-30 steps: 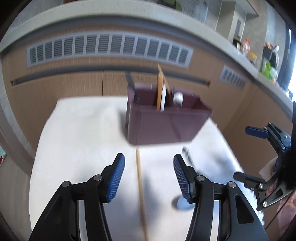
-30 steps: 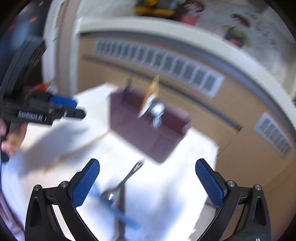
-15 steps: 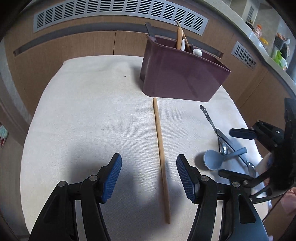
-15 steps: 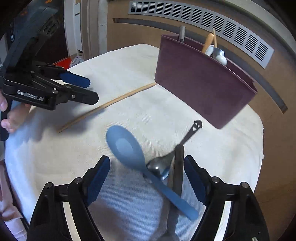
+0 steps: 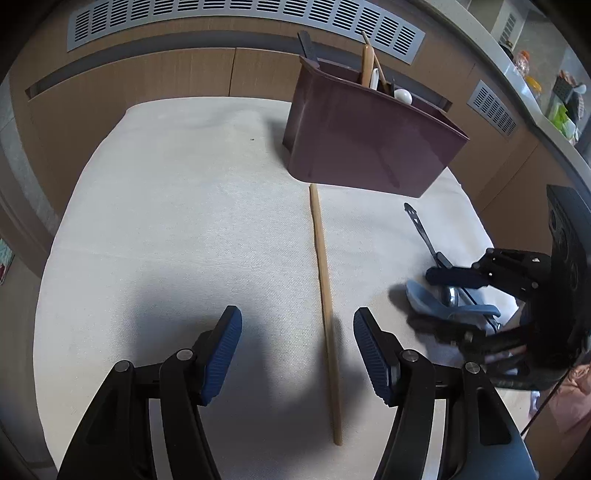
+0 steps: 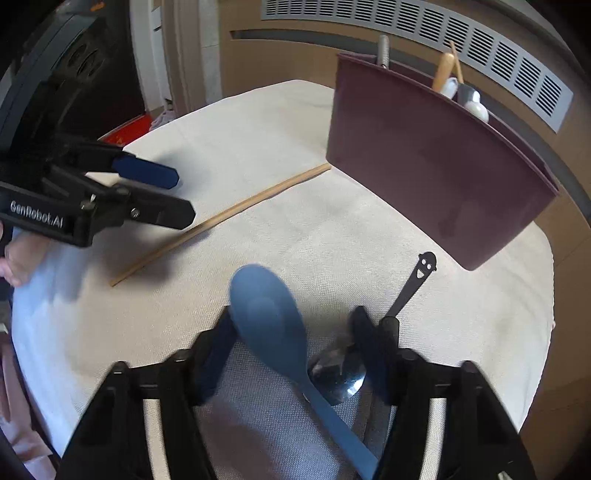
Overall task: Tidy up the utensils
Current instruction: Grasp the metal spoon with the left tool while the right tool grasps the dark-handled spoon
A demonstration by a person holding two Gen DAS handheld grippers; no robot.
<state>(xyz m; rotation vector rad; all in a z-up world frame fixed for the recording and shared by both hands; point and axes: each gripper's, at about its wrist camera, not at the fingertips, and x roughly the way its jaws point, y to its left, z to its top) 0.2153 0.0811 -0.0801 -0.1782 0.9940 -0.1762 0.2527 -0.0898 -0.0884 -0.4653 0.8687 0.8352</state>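
A long wooden chopstick (image 5: 323,288) lies on the white cloth, between the fingers of my open left gripper (image 5: 297,349), which hovers over its near half. It also shows in the right wrist view (image 6: 221,218). A blue plastic spoon (image 6: 275,328) lies between the fingers of my open right gripper (image 6: 295,339), beside a metal spoon (image 6: 340,373) with a black smiley handle (image 6: 417,277). A maroon utensil holder (image 5: 369,144) stands at the back with several utensils in it.
The cloth-covered table (image 5: 184,221) ends near the holder at the back and just right of the spoons. Wood-panelled walls with vent grilles (image 5: 236,18) surround it. The left gripper (image 6: 110,195) appears in the right wrist view.
Both grippers have dropped toward the table. The left has come down over the chopstick; the right has closed in around the blue spoon, its fingers narrower than before.
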